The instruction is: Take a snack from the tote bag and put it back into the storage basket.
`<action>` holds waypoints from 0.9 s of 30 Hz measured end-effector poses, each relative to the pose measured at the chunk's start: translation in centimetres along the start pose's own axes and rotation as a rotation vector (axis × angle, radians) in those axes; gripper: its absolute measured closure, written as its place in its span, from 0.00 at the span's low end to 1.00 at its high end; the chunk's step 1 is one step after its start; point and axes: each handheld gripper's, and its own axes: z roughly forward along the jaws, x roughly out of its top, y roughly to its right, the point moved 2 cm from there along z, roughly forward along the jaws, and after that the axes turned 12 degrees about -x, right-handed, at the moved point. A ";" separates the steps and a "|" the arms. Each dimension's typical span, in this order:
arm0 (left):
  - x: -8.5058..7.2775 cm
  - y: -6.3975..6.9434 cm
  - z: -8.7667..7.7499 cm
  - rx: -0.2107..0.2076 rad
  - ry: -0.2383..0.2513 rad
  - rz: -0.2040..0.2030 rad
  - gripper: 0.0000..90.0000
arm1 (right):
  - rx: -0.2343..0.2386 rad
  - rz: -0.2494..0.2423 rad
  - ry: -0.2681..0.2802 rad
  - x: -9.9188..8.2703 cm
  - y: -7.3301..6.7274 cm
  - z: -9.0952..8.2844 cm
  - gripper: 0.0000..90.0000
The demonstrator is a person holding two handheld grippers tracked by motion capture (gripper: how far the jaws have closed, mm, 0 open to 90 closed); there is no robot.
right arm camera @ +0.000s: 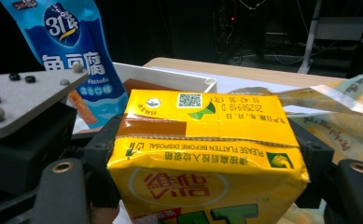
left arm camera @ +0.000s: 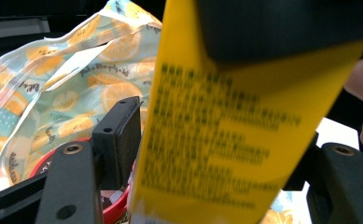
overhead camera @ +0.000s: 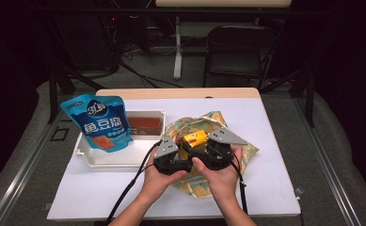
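A yellow drink carton (overhead camera: 194, 138) hangs just above the lemon-print zip bag (overhead camera: 214, 123), between both hands. In the right gripper view the carton (right arm camera: 202, 135) lies on its side. My right gripper (right arm camera: 207, 156) is shut on it, a pad against each end. In the left gripper view the carton's printed side (left arm camera: 226, 140) stands between the jaws of my left gripper (left arm camera: 223, 154). The left pad (left arm camera: 123, 140) rests against the carton's edge, and the other pad is mostly hidden behind it. From above, the left gripper (overhead camera: 184, 147) and right gripper (overhead camera: 204, 144) meet at the carton.
A white tray (overhead camera: 106, 159) at the left holds a leaning blue snack pouch (overhead camera: 98, 123) and a brown pack (overhead camera: 145, 123). Something red-rimmed (left arm camera: 118, 203) sits low beside the bag (left arm camera: 53, 93). Cables trail toward the table's near edge. A chair (overhead camera: 234, 49) stands beyond the table.
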 end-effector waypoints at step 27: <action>0.4 0.4 -0.5 -0.021 -0.006 0.058 0.51 | 0.046 -0.029 0.000 0.1 -1.1 -0.4 0.31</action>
